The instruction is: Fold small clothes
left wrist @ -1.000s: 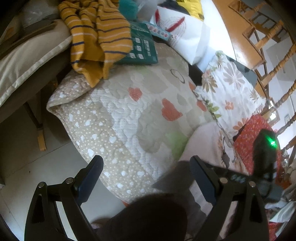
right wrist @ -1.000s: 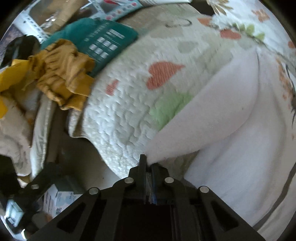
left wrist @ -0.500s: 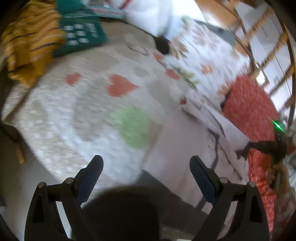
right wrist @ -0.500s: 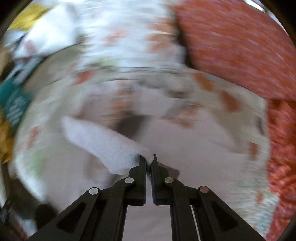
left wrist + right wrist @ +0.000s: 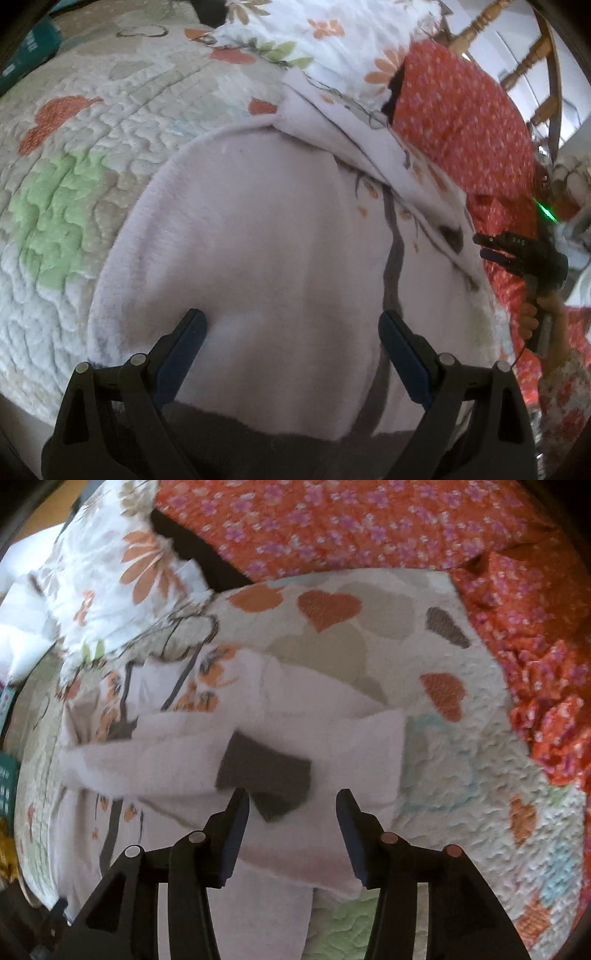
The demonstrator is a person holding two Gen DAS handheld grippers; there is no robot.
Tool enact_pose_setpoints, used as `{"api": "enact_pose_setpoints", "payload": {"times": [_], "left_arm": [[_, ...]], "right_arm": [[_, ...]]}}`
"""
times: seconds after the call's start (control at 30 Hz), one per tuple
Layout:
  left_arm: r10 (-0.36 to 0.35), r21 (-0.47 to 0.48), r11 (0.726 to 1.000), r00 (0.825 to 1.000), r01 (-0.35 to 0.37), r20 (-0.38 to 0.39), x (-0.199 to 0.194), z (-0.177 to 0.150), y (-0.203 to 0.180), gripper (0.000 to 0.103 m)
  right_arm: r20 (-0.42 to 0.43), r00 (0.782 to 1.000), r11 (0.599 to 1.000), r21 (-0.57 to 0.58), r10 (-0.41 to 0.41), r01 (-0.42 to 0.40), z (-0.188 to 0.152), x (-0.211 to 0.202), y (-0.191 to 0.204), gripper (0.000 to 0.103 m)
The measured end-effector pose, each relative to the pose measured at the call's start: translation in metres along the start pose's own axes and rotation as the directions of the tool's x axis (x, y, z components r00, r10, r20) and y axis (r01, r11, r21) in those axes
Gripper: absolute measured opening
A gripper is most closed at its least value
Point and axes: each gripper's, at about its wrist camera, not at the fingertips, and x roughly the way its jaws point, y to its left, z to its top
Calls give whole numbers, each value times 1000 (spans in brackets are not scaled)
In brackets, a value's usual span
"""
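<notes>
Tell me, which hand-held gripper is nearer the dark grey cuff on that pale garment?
Right. The right hand-held gripper, jaws opening, hovers just over the dark grey cuff; the left hand-held gripper is open over the garment's plain body.

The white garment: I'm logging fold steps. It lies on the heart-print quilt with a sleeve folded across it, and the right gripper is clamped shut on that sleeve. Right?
Not quite. The white garment does lie on the heart-print quilt with the sleeve folded across, but the right gripper isn't clamped: its jaws are opening, pads clear of the cloth. The right wrist view shows it.
</notes>
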Motion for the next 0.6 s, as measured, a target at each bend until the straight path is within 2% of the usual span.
{"api": "enact_pose_setpoints", "payload": {"times": [0.07,0.17,0.23,0.27,0.3,0.37,0.47,0.6], "left_arm": [[-18,26,1000,1000,17,11,-1,-1,-2,95],[-76,17,997,997,76,20,-1,-1,5,102],[-125,-4,992,992,125,31,-1,-2,12,103],[-135,-14,991,990,136,37,0,-1,14,103],[-149,-25,988,988,150,46,0,-1,16,103],[-166,-36,985,985,168,55,0,-1,18,103],[-169,-33,985,984,171,57,1,0,18,103],[-162,-30,986,985,164,62,2,0,17,103]], "right_arm": [[-16,1000,1000,-11,9,-9,-6,14,5,66],[-11,999,996,79,42,-41,-4,35,-3,66],[-8,999,990,137,34,-33,0,51,-6,66],[-16,999,988,151,42,-39,1,56,-7,54],[-30,998,985,164,56,-50,3,60,-5,24],[-24,992,976,186,121,-114,8,51,-1,7],[33,971,950,201,235,-237,17,6,6,7],[161,907,873,252,388,-418,28,-72,-7,7]]}}
